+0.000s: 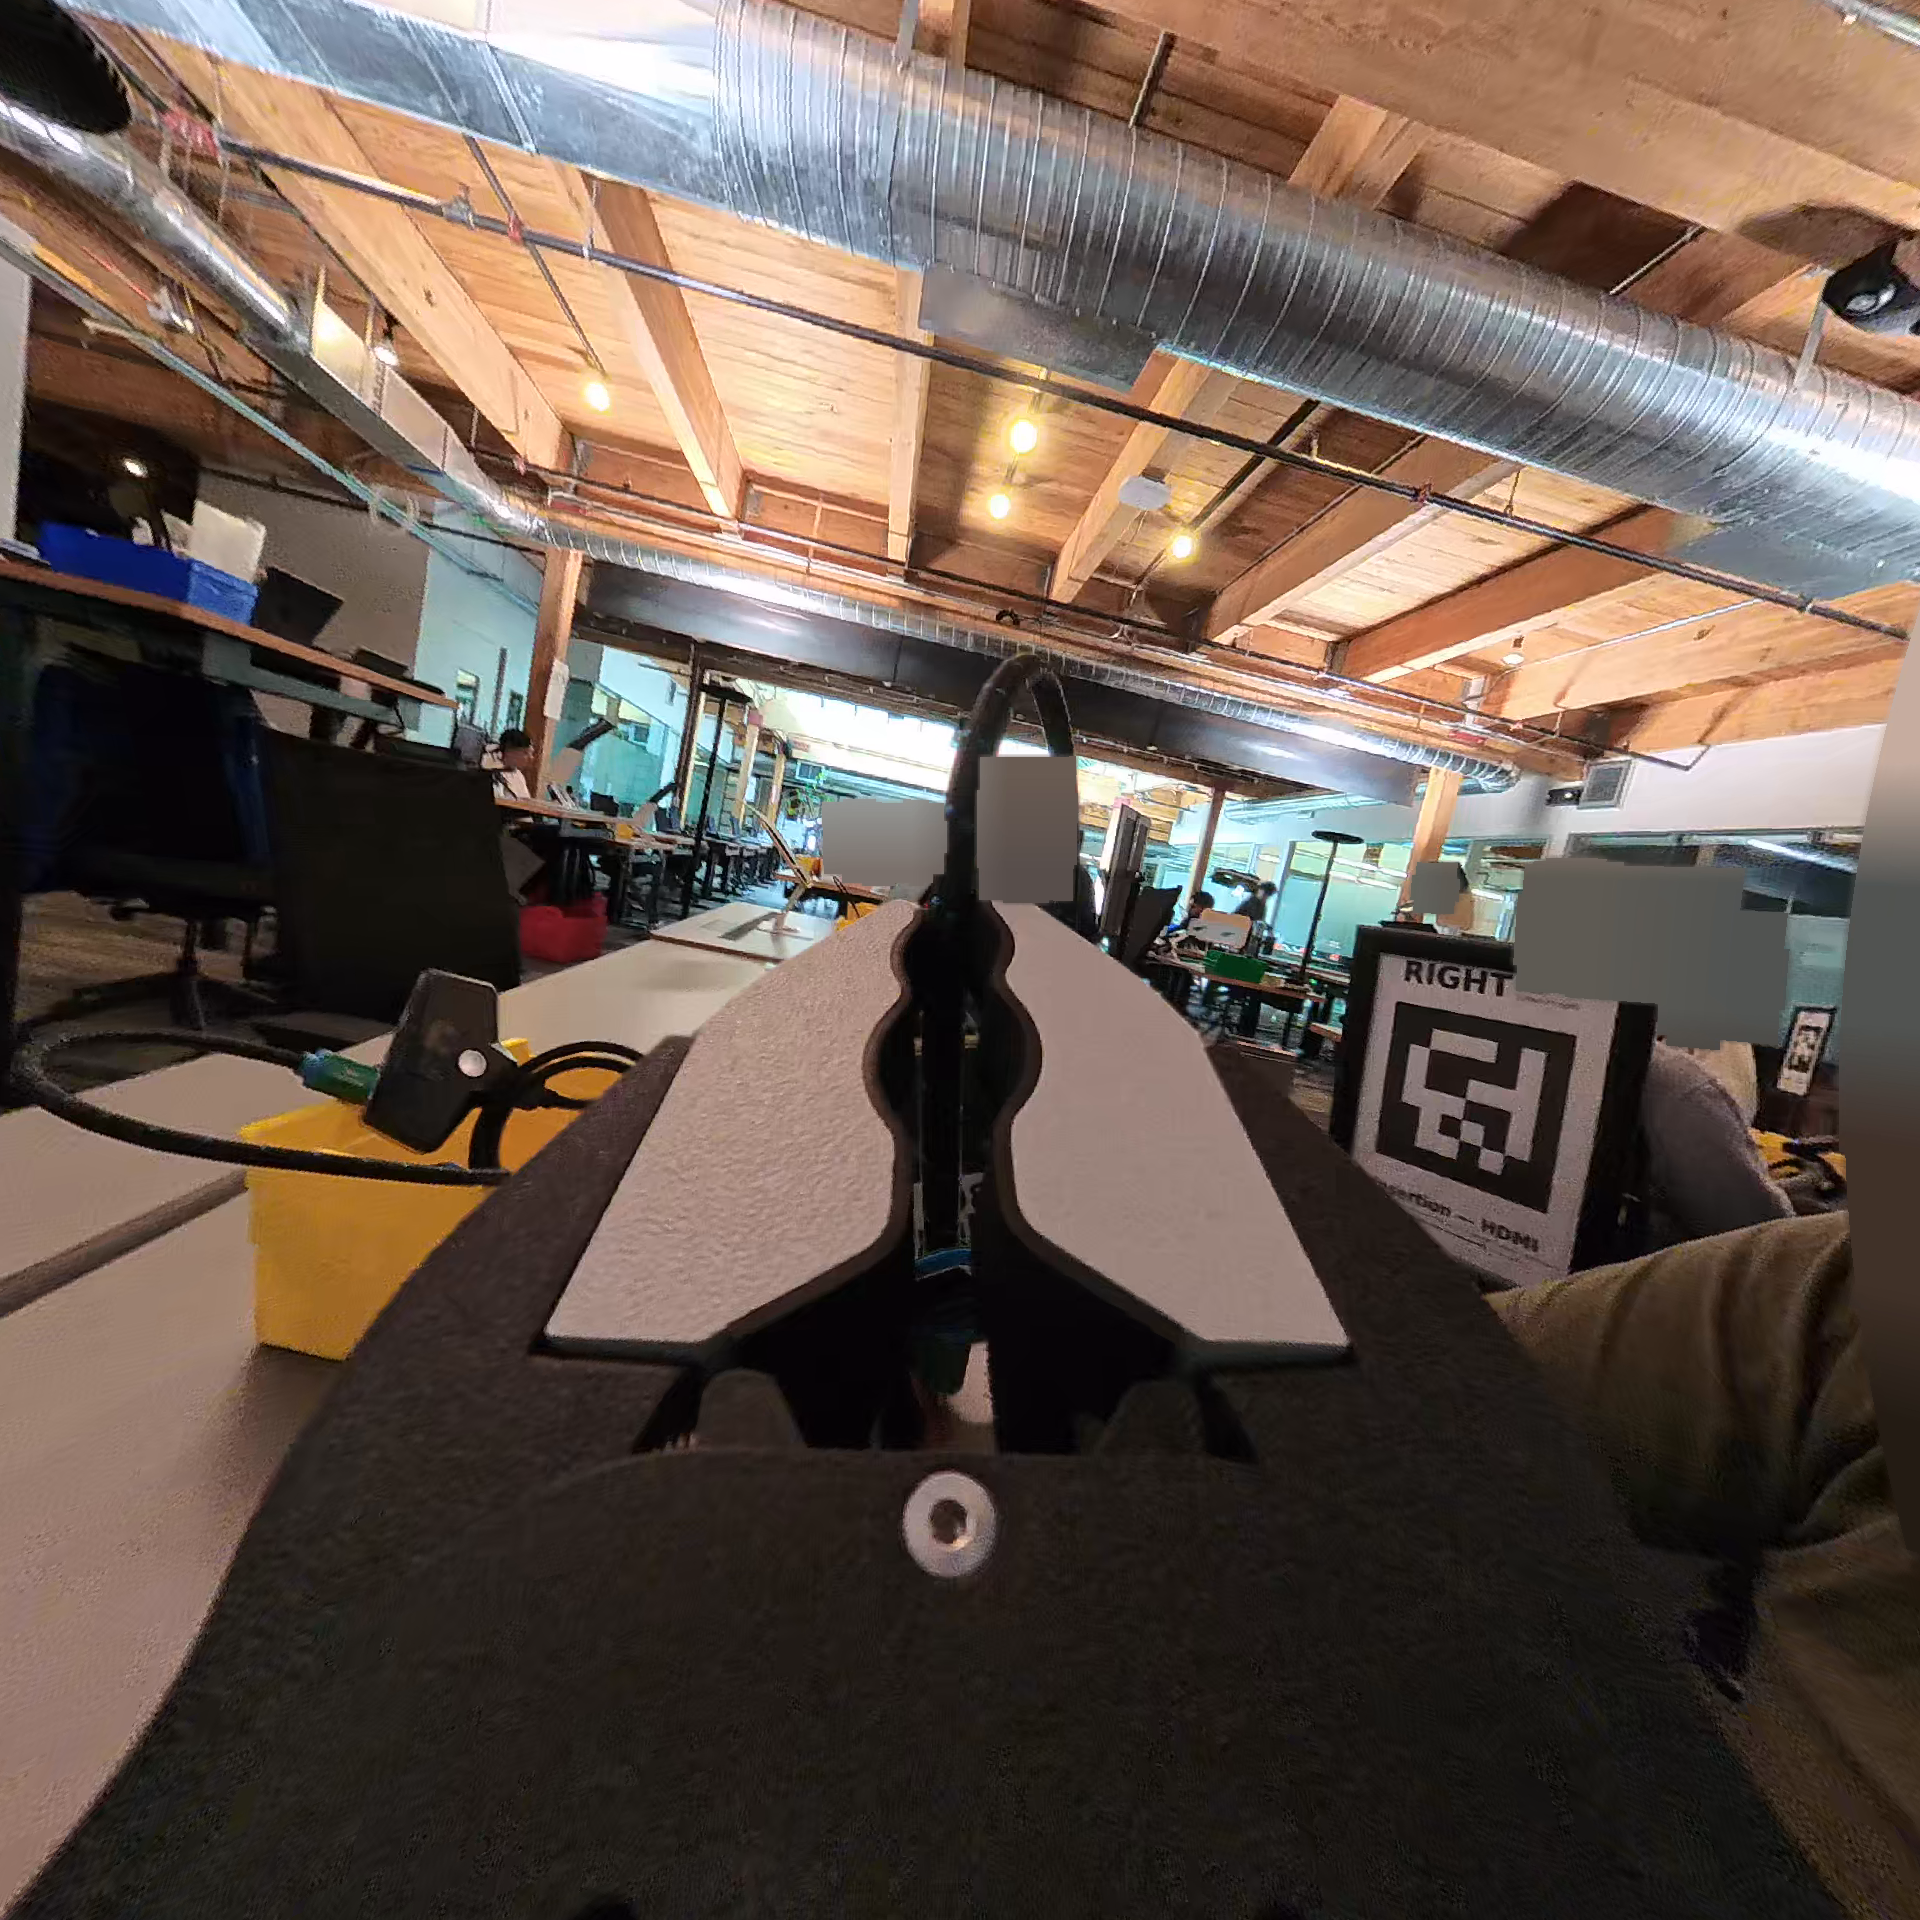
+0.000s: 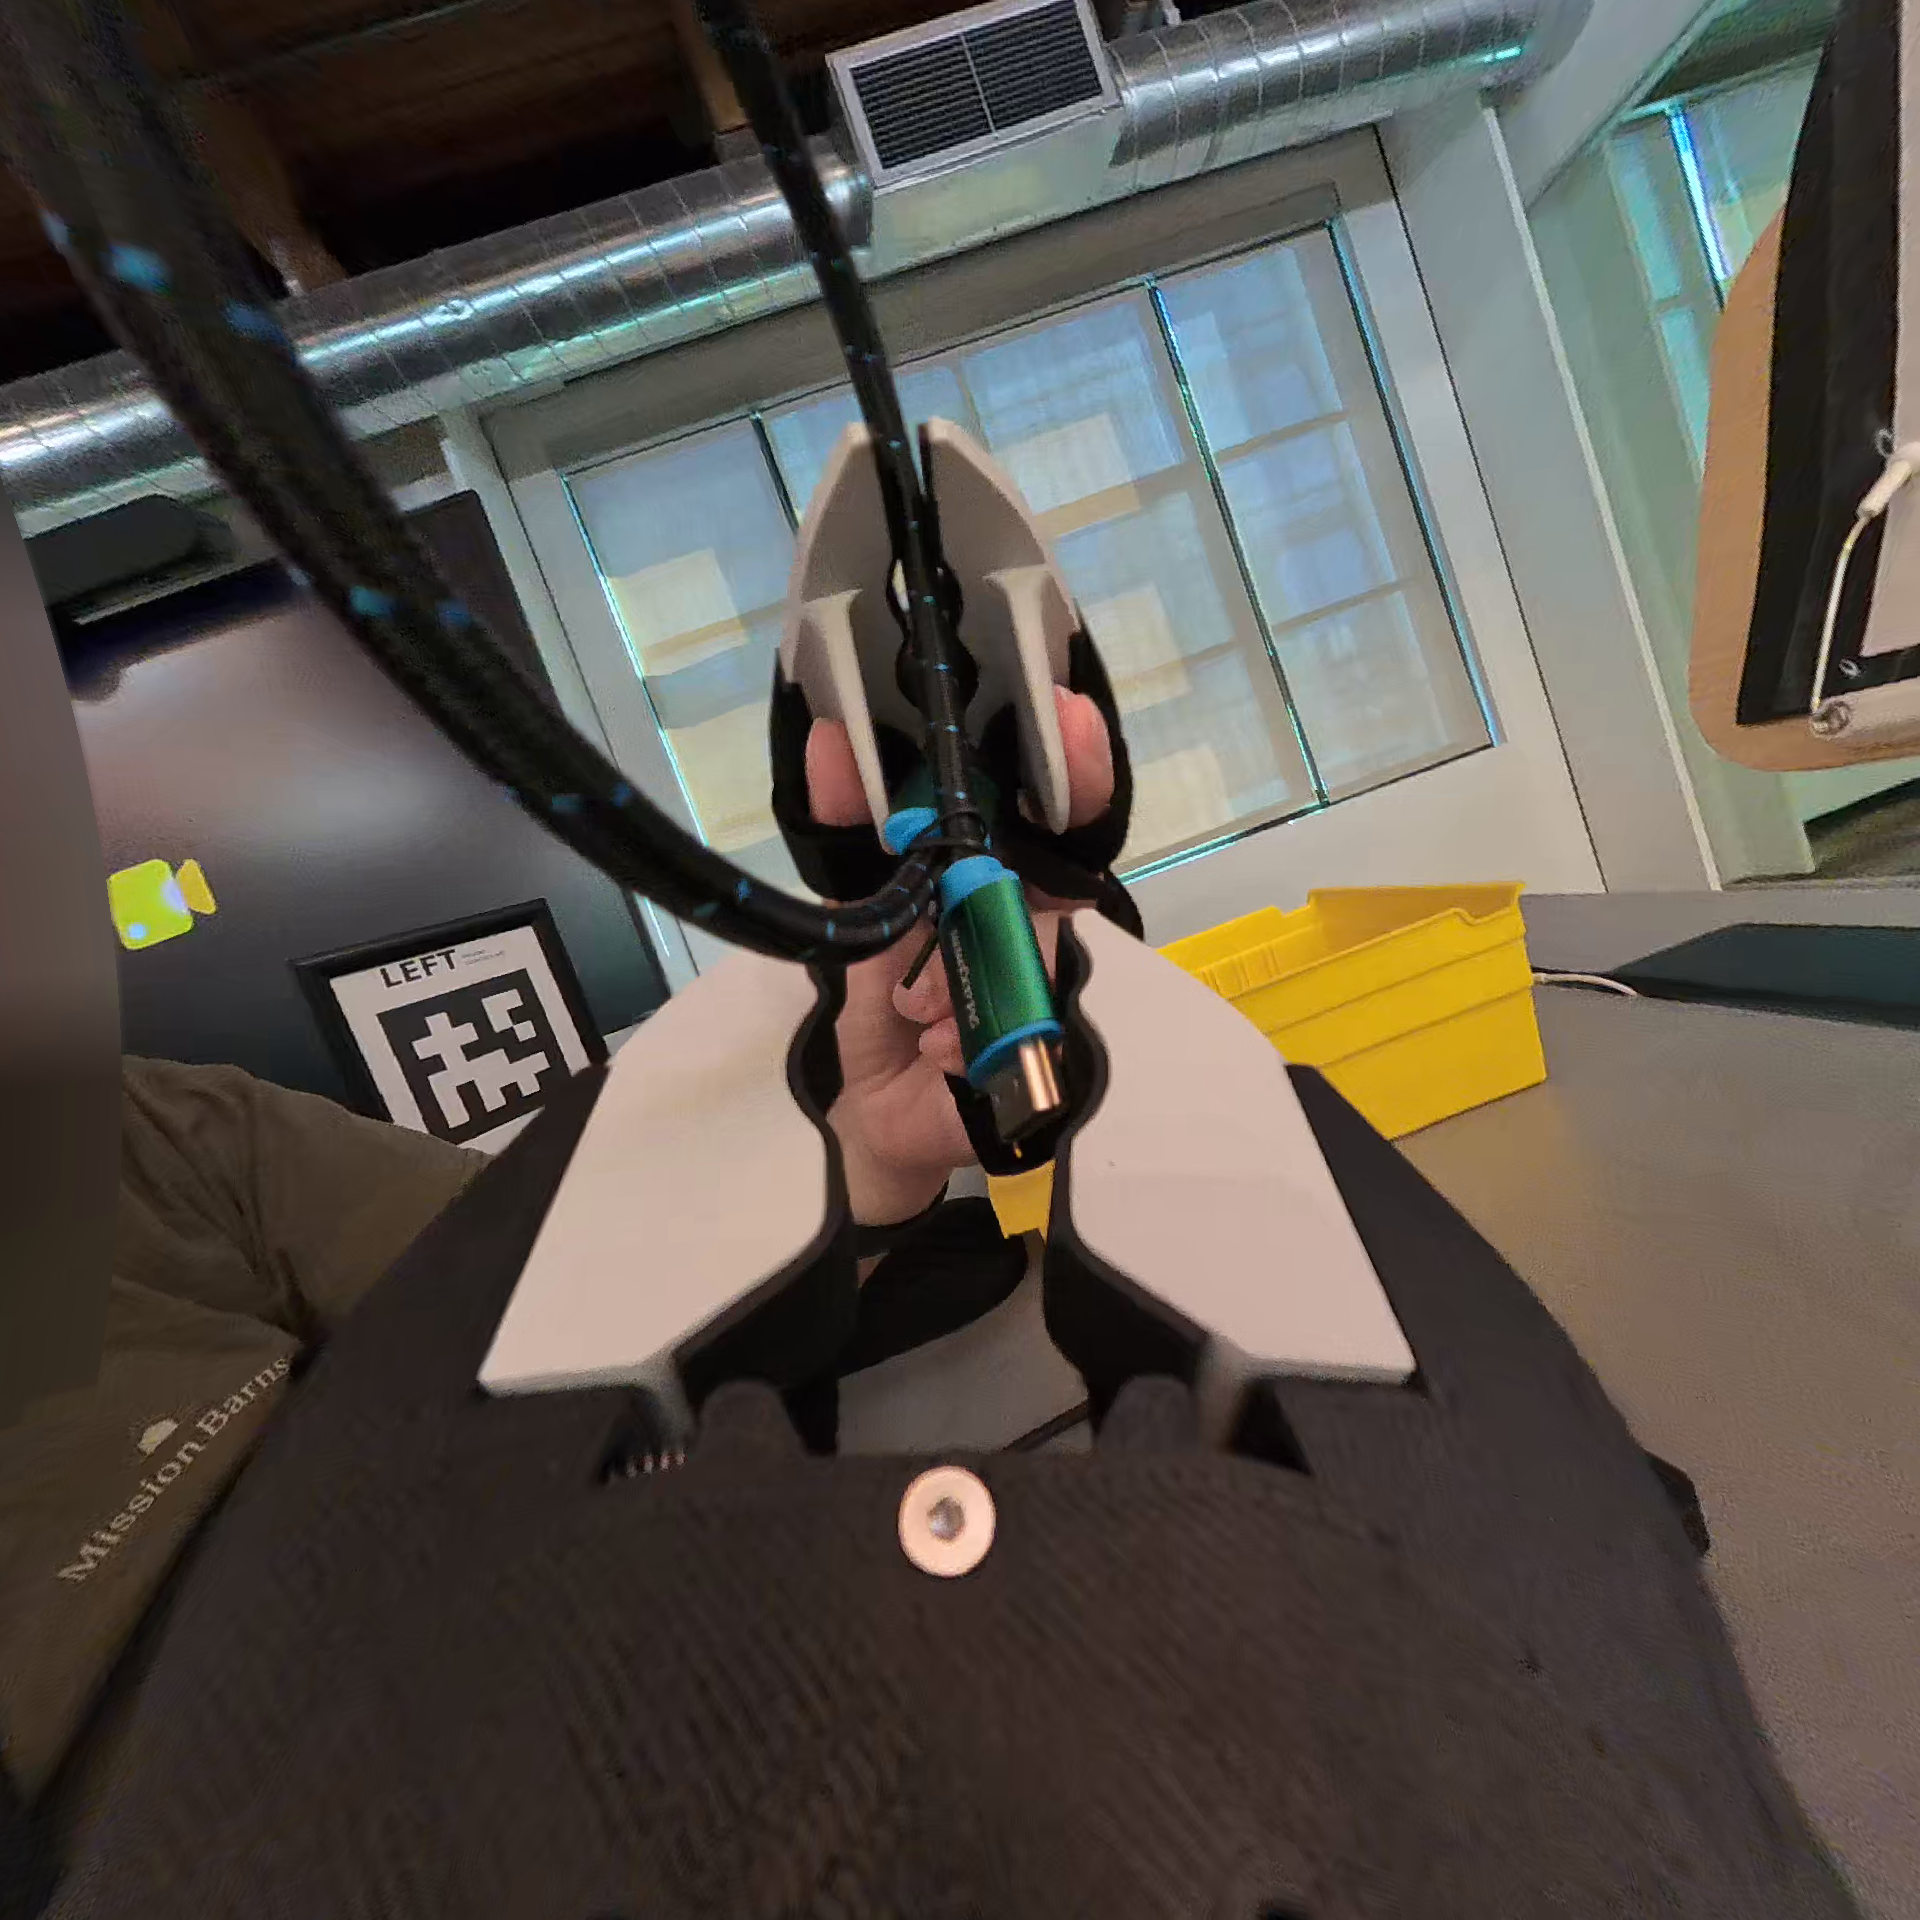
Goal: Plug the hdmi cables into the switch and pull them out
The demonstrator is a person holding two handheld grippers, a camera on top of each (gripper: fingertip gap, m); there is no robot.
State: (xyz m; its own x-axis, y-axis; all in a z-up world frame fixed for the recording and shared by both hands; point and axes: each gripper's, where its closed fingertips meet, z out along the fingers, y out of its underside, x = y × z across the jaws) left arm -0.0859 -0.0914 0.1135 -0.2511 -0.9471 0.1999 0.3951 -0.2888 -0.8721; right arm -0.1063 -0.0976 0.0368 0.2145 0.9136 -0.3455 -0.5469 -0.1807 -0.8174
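My left gripper (image 1: 954,914) is shut on a black braided HDMI cable (image 1: 940,1039) that runs up between its fingers and loops over their tips; a green plug (image 1: 945,1361) sits near its base. The right wrist view shows that gripper (image 2: 920,431) held up, gripping the cable (image 2: 935,665). A second green plug (image 2: 997,987) hangs below it, with its metal end between the fingertips of my right gripper (image 2: 951,1023), whose jaws stand wider apart than the plug. The black switch (image 1: 431,1060) rests on a yellow bin (image 1: 312,1247) with a green plug (image 1: 332,1070) in it.
The yellow bin (image 2: 1382,987) stands on a grey table (image 2: 1714,1195). Framed black-and-white marker cards (image 1: 1475,1101) (image 2: 468,1029) stand nearby. A person's olive sleeve (image 1: 1714,1403) is close on the right. A thick cable (image 2: 312,468) arcs overhead. The tips of one gripper are about 8 centimeters away from the tips of the other.
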